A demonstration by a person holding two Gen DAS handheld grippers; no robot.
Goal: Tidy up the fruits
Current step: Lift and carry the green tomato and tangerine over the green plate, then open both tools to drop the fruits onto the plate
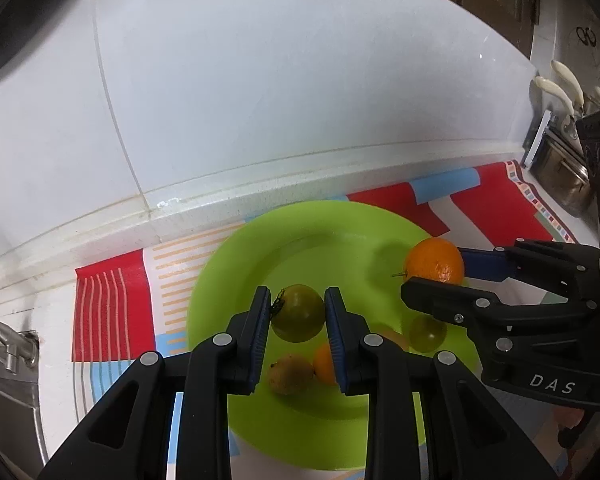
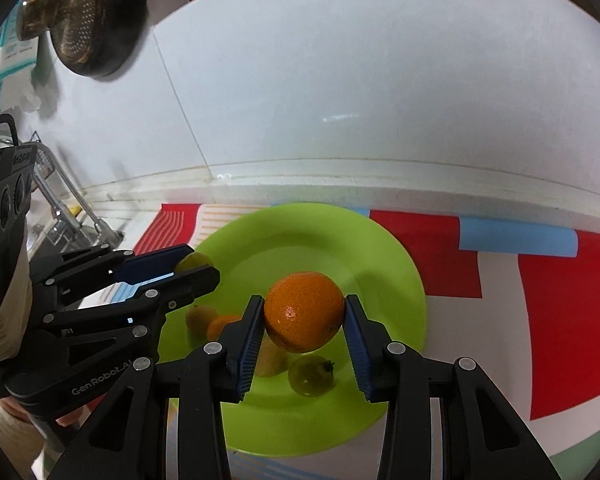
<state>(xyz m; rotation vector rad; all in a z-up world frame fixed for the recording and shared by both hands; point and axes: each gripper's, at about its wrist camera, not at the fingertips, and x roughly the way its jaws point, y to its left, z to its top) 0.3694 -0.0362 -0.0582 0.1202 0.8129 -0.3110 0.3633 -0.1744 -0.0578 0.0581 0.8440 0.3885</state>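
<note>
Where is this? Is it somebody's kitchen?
Most likely a home kitchen. A strainer hangs on the white tiled wall, a metal tap stands by a sink at the side, and a green plate of fruit sits on a colourful mat.

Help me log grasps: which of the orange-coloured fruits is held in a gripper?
The large orange, clamped between the right gripper fingers above the green plate. The smaller orange fruit lies loose on the plate.
</note>
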